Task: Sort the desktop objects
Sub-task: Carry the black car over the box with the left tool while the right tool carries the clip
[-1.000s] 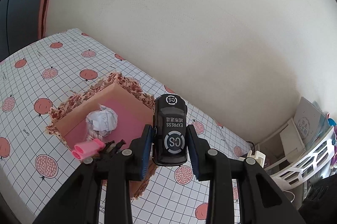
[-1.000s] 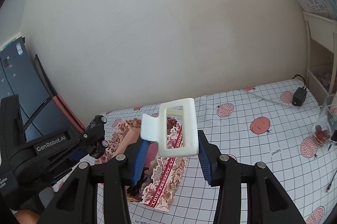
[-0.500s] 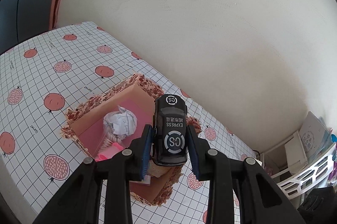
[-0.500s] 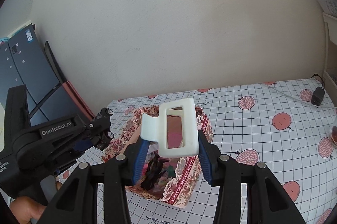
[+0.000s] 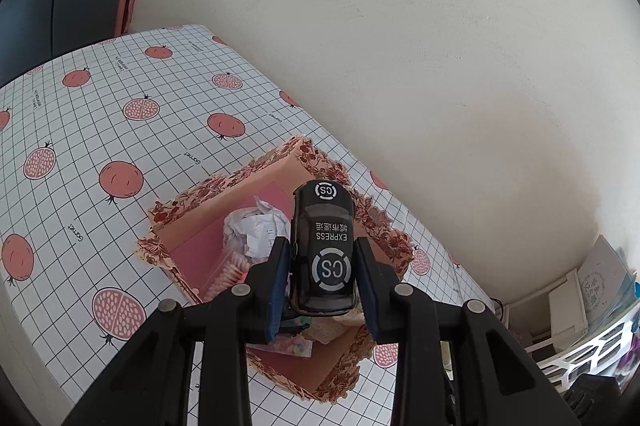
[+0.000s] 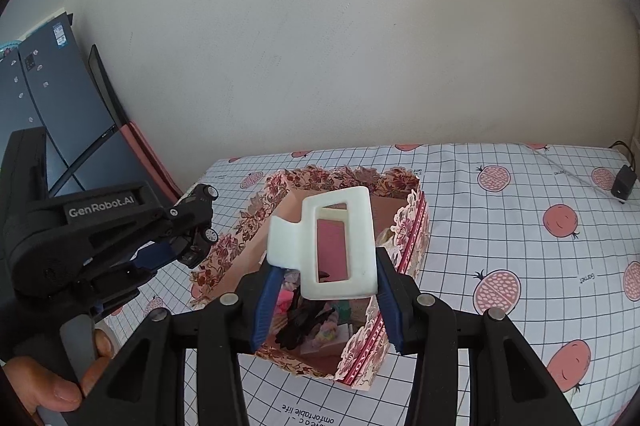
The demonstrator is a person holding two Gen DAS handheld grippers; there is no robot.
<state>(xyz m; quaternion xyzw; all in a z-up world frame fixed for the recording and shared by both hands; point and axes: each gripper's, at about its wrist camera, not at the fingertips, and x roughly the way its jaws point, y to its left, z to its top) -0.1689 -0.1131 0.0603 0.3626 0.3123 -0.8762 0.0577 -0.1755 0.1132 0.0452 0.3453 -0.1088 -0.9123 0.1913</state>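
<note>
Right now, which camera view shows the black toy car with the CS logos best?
The left wrist view: the black toy car fills the centre, roof and EXPRESS lettering readable, clamped in the left gripper above the floral-edged cardboard box. The right wrist view shows it only small, side-on, wheels visible, partly hidden by the fingers.

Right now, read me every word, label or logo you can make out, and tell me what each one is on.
"CS": twice on the toy car, in round badges.
"EXPRESS": on the car's roof; the Chinese characters beside it are too small to read.
"GenRobot.AI": on the left gripper.
"Garnet": repeated on the tablecloth.
Box side lettering: only partly visible, unreadable.
</note>
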